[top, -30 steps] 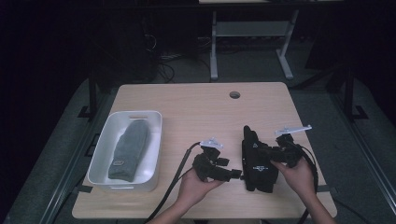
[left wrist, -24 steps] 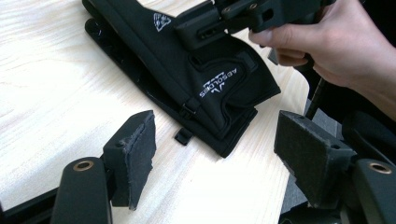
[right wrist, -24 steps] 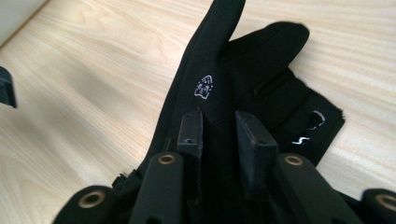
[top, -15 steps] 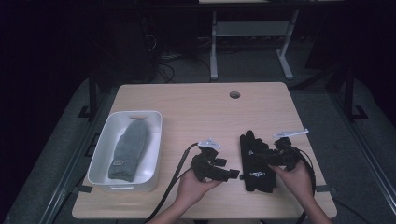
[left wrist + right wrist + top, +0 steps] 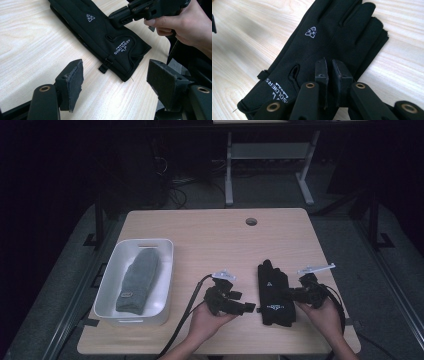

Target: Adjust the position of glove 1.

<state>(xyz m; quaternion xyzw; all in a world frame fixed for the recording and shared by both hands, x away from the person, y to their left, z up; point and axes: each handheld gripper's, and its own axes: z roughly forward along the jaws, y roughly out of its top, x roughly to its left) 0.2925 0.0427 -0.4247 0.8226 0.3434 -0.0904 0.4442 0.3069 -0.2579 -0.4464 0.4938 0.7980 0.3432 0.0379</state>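
Right gripper [image 5: 329,75] has just closed, jaws pinched on the black glove [image 5: 274,292]. Left gripper [image 5: 115,82] stands wide open, empty, just short of the glove's cuff edge, bare table [image 5: 210,240] beyond.

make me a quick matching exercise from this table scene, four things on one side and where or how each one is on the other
Things:
1. black glove
2. grey glove
3. left claw
4. right claw

States or places:
A. lying in the white tub
B. jaws wide apart, nothing between them
C. flat on the bare wooden table
D. jaws closed together over the black glove's cuff end

Pairs: 1-C, 2-A, 3-B, 4-D
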